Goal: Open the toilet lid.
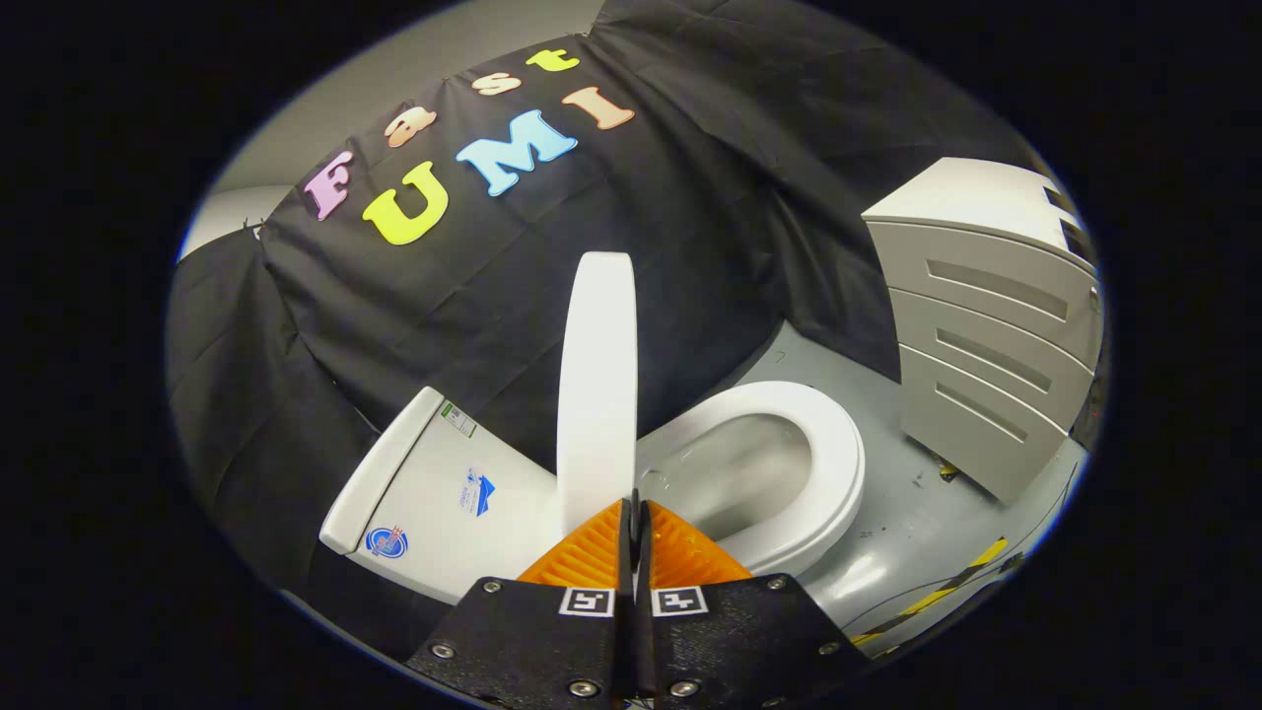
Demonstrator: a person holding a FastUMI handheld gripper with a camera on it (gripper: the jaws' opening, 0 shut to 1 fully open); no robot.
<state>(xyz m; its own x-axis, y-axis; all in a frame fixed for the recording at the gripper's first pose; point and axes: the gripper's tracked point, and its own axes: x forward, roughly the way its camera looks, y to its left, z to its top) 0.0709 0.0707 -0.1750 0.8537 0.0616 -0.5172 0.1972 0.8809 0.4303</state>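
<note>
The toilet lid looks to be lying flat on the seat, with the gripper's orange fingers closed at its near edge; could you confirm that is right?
Not quite: in the gripper view the toilet lid stands raised on edge, well clear of the seat. The gripper has its orange fingers closed at the lid's near edge, as you say.

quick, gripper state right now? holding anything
Gripper: fingers together with nothing between them, just short of the raised lid's edge; whether they touch it cannot be told.

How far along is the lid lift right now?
Mostly done: the toilet lid stands raised on edge, clear of the seat and open bowl. In hand: the gripper looks shut, its orange fingers at the lid's lower edge. Left: lean it back toward the tank.
</note>
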